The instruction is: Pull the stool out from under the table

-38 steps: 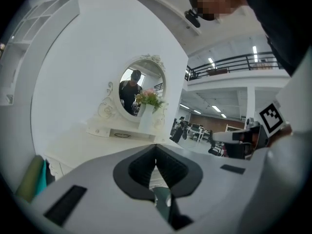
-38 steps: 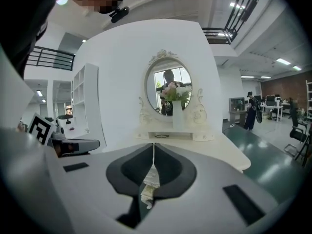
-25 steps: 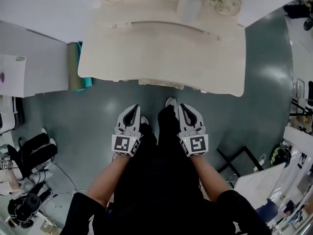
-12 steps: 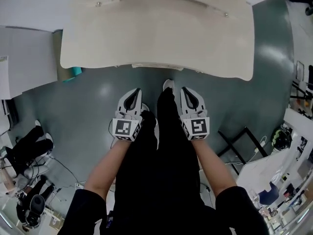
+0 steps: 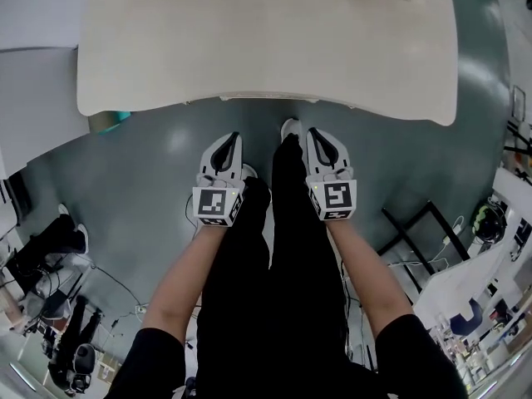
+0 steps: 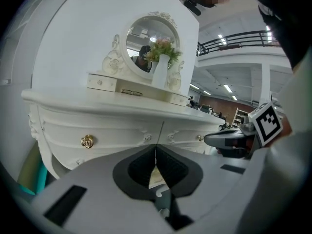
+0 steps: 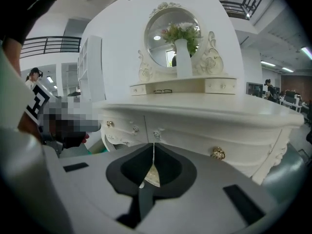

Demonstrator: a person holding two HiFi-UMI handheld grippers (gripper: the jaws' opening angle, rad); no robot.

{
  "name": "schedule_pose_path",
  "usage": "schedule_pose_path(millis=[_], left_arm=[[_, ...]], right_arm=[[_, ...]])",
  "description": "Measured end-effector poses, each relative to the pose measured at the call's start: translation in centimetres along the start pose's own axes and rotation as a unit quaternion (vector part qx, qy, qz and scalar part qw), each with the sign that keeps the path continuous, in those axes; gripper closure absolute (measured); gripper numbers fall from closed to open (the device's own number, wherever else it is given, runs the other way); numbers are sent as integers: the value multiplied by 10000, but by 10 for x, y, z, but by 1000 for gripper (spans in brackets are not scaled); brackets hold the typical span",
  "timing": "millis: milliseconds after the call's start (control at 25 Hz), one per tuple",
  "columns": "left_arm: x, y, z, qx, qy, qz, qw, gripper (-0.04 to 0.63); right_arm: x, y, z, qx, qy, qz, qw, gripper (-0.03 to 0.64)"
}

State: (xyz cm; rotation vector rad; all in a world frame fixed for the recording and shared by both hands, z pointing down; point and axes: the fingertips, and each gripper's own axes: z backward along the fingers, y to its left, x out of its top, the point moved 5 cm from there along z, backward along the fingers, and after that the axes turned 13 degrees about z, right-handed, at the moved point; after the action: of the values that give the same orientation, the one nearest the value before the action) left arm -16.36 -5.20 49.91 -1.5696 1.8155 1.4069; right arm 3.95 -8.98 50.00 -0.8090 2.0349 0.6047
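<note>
The cream dressing table (image 5: 266, 40) fills the top of the head view. Of the stool I see only a thin cream strip (image 5: 268, 98) poking out under the table's front edge; the rest is hidden. My left gripper (image 5: 235, 136) and right gripper (image 5: 312, 131) are held side by side over the green floor, just short of that edge, on either side of the person's black-trousered legs. Both are shut with nothing between the jaws. In the left gripper view the shut left gripper (image 6: 156, 147) points at the drawer front (image 6: 122, 130). In the right gripper view the right gripper (image 7: 154, 145) does the same.
An oval mirror (image 6: 152, 40) and a white vase of flowers (image 6: 161, 72) stand on the table top. A teal thing (image 5: 108, 121) sits by the table's left leg next to a white unit (image 5: 33, 98). A black metal frame (image 5: 416, 231) stands at the right; cables lie at the lower left.
The table has come nearer and larger in the head view, and the vase has slid out of the top. Both grippers stay shut and moved slightly toward the table edge.
</note>
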Motion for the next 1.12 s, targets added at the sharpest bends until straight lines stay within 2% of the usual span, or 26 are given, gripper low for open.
schedule_pose_path(millis=[240,600,760,960,1000,1080,1120], left_arm=[[-29,17,-23,89,131,-82,9998,580],[-70,60,-46,152,623,-324,9974,580],[-74,87,-58,190,642,-385,9970,580],[-96,88,-62,373,677,-400,9962,580],[-105,87,-66,396,715,-422,9958,580],[-122,89,-71,458,830,-460,9944,578],[-131,92,-73,488,881,-479,9938,577]], right_arm=[[-38,-12,-16,16,45,62,10000,597],[-98,-24,-37,-129,351,-136,9992,597],[-112,-33,-54,-356,416,-80,9985,597],[-147,-45,-54,-235,551,-184,9980,595],[-156,-49,-54,-210,528,-243,9981,588],[-171,-53,-54,-207,505,-352,9979,515],[-178,-53,-55,-211,513,-406,9976,500]])
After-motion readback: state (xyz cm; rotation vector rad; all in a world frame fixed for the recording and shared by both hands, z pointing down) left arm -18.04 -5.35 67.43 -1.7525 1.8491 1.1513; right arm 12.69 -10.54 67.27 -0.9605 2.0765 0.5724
